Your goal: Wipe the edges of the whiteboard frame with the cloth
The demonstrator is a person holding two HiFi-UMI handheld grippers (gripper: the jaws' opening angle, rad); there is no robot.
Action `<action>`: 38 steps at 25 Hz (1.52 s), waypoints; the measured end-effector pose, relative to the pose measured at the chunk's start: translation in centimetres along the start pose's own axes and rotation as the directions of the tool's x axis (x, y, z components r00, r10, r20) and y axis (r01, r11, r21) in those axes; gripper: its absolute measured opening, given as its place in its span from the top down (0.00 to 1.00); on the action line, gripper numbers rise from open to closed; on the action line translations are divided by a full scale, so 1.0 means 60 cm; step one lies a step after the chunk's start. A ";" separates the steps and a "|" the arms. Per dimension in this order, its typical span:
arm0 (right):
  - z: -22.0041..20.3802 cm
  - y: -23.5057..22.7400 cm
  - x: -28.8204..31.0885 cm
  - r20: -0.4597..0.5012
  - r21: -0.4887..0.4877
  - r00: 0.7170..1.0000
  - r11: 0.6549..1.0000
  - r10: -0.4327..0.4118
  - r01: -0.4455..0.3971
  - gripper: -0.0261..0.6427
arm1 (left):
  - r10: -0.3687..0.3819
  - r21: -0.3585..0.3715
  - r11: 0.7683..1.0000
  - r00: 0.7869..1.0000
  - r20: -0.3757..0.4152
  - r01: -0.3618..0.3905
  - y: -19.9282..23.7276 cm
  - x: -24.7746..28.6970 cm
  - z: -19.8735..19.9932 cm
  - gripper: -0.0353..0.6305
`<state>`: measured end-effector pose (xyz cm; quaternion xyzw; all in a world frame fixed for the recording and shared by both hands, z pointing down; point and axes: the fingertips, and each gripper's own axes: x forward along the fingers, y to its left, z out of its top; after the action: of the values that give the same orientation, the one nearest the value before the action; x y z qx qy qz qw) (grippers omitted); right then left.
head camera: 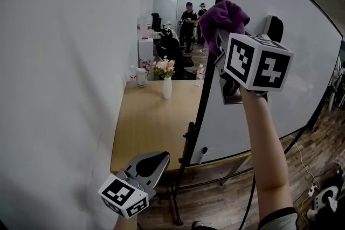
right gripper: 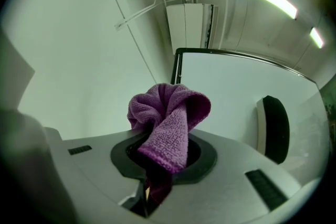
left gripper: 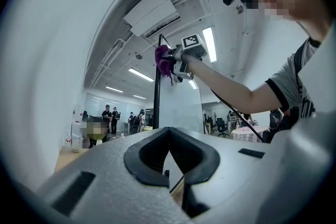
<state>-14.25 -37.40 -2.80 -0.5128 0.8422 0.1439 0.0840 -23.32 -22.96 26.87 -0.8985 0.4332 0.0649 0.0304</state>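
The right gripper [head camera: 220,43] is raised high, at about 1 o'clock in the head view. Its jaws are closed on the purple cloth [head camera: 229,14], and the bunched cloth stands out above them. In the right gripper view the cloth [right gripper: 169,115] fills the gap between the jaws, and one fold hangs down over them. The cloth lies against the black vertical frame [head camera: 213,67] on the left edge of the whiteboard [head camera: 285,94], near its top corner. A black eraser [head camera: 274,27] sits on the board at 3 o'clock from the cloth. The left gripper [head camera: 146,165] is low, at 7 o'clock, over the near end of the wooden worktop [head camera: 145,126]. Its jaws are together and hold nothing.
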 end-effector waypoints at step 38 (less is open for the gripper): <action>-0.167 0.024 -0.043 -0.101 0.021 0.995 1.000 -0.012 0.014 0.87 | -0.029 -0.027 0.999 0.998 -0.052 0.028 -0.031 -0.031 -0.062 0.92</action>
<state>-14.29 -37.86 7.64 -0.5241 0.8434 0.1083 0.0478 -22.69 -20.75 30.83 -0.9062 0.4201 0.0466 0.0081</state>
